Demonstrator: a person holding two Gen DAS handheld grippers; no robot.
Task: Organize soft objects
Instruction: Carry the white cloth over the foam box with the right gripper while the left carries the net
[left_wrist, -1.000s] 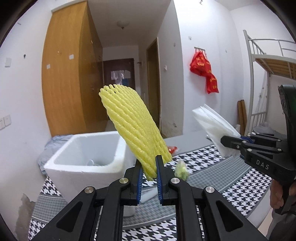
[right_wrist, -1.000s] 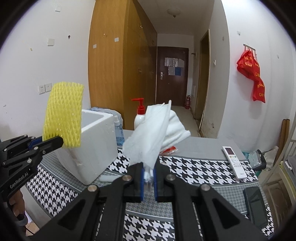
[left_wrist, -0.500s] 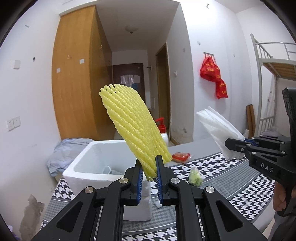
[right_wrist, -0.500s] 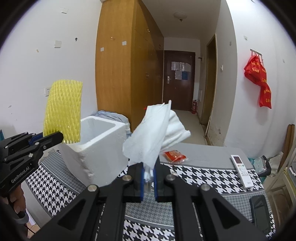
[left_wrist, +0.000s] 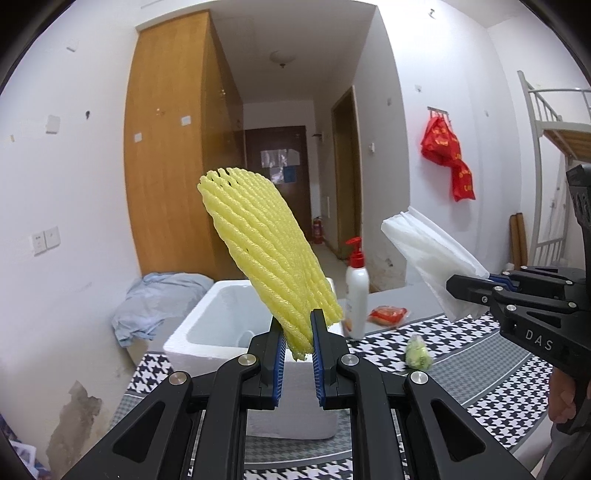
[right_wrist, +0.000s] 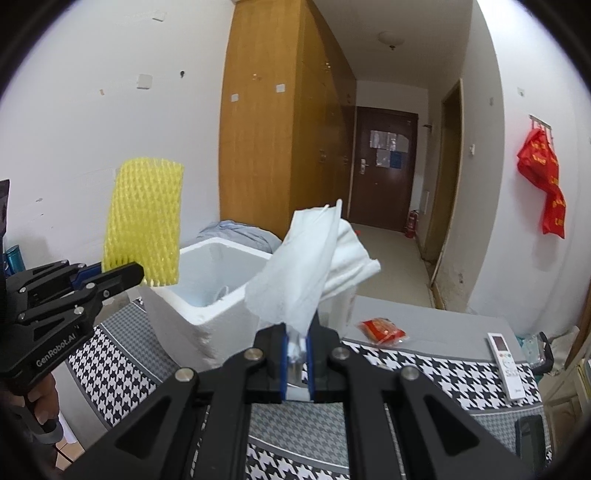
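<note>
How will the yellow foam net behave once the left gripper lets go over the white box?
Probably light: the yellow foam net stands up from the left gripper, pinched only at its bottom edge. Springy open mesh, so it likely rebounds. It may drift rather than drop straight into the foam box.

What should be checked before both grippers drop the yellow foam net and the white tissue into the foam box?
1. Left gripper shut on yellow foam net: ok.
2. Right gripper shut on white tissue: ok.
3. White foam box open on top: ok.
4. Room left inside the box: cannot tell; something pale lies at the bottom.
5. Both items held above the box opening: not ok; they are short of it.
6. Pump bottle beside the box, clear of the path: cannot tell.
</note>
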